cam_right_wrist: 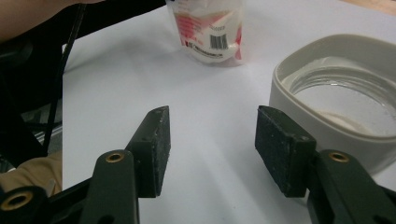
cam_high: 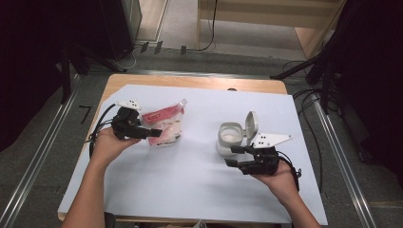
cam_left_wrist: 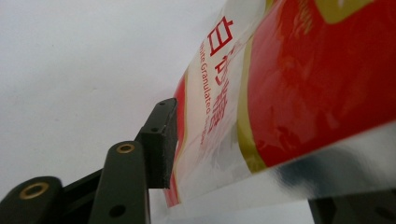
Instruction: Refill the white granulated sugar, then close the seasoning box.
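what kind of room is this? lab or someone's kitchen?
Most likely a lab or recording setup, not a kitchen. The table is covered by a plain white sheet, metal rails run along the floor on both sides, and loose cables trail past dark equipment stands.

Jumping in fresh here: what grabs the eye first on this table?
The red-and-white sugar pouch at the left of the white sheet, between the left tool's jaws. Then the open-lidded jar at centre-right, with the right tool open and empty beside it.

sugar bag (cam_left_wrist: 299, 84): top/right cut off | print partly blurred | contact w/ pad unclear
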`<action>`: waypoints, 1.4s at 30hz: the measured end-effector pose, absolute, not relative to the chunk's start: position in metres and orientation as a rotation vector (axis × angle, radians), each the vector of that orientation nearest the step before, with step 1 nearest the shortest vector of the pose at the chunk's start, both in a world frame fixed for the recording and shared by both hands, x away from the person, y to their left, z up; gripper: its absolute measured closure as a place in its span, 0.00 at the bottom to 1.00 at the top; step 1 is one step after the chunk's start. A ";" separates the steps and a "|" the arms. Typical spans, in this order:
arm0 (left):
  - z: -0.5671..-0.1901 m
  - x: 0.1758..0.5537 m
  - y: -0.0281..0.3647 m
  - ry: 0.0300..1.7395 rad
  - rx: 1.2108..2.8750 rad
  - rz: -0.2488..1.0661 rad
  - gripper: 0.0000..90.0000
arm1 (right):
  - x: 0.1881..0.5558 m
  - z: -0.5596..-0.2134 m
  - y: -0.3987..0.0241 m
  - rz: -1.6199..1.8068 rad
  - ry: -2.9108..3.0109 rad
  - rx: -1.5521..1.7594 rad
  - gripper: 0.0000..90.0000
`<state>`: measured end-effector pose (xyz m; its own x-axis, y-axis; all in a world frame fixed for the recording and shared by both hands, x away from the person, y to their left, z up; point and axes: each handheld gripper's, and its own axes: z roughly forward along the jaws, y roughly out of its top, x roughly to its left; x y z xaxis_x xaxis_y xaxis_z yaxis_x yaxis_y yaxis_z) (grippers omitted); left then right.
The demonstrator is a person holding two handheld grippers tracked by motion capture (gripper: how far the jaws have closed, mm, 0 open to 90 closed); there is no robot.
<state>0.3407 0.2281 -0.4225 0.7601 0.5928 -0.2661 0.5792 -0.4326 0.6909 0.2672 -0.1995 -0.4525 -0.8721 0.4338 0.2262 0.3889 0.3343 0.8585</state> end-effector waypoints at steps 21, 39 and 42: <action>-0.418 0.318 0.254 0.931 2.123 0.053 0.51 | 0.266 -0.443 -0.228 1.518 2.511 0.844 0.56; -0.428 0.312 0.276 0.985 2.148 0.075 0.49 | 0.271 -0.440 -0.258 1.491 2.423 0.963 0.72; -0.429 0.313 0.281 0.987 2.147 0.082 0.48 | 0.273 -0.440 -0.262 1.497 2.408 1.017 0.82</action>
